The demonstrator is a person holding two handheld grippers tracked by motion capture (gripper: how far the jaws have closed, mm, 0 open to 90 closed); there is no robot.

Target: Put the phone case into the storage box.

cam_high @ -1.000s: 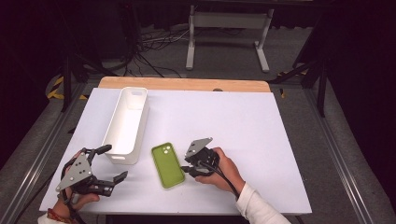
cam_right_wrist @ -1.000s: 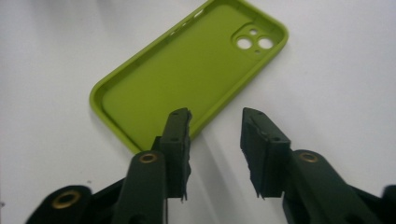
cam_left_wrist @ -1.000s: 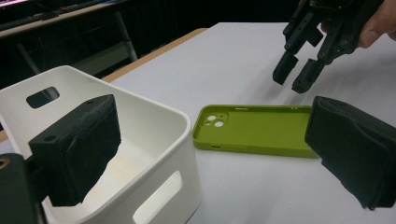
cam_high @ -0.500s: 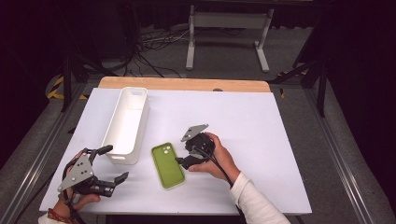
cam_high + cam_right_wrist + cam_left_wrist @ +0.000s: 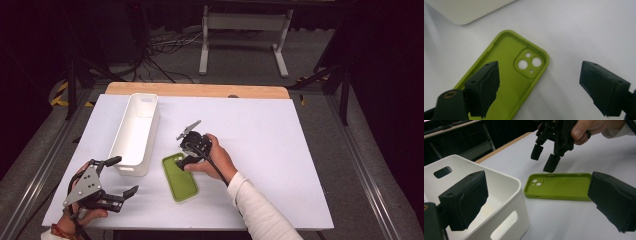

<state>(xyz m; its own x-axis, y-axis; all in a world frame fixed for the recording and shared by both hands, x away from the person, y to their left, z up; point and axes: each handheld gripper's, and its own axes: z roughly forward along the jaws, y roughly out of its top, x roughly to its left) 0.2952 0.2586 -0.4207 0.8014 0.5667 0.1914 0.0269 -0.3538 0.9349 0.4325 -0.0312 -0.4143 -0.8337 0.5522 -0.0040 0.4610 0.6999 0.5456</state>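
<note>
Green silicone marks the phone case (image 5: 179,177), lying open side up on the white worktop (image 5: 280,150), its camera cut-out at the end farthest from the person. No brand name, label or writing can be read on the case, on the bin or on either tool. The case's hollow holds nothing; the cut-out shows two round lens holes and smaller ones beside them in the right gripper view (image 5: 506,82).

Just left of the case stands a long white plastic bin (image 5: 134,134) with a slot handle in each end wall. What can be seen of its inside, in the high view and in the left gripper view (image 5: 506,195), is bare white plastic.

The right gripper (image 5: 184,148), held in the person's right hand (image 5: 212,160), hangs over the far end of the case. Its fingers have just been opening and now stand spread wide, with nothing pinched. In its own view one finger (image 5: 484,87) is above the case's inner face and the other is over bare worktop to the side; in the left gripper view the tips (image 5: 551,163) are clear of the case's rim.

The left gripper (image 5: 122,176) rests near the worktop's front left corner, beside the bin's near end, in the left hand (image 5: 82,212). Its fingers (image 5: 466,197) are spread apart and hold nothing.

A pale wooden board (image 5: 195,90) edges the worktop's far side.
</note>
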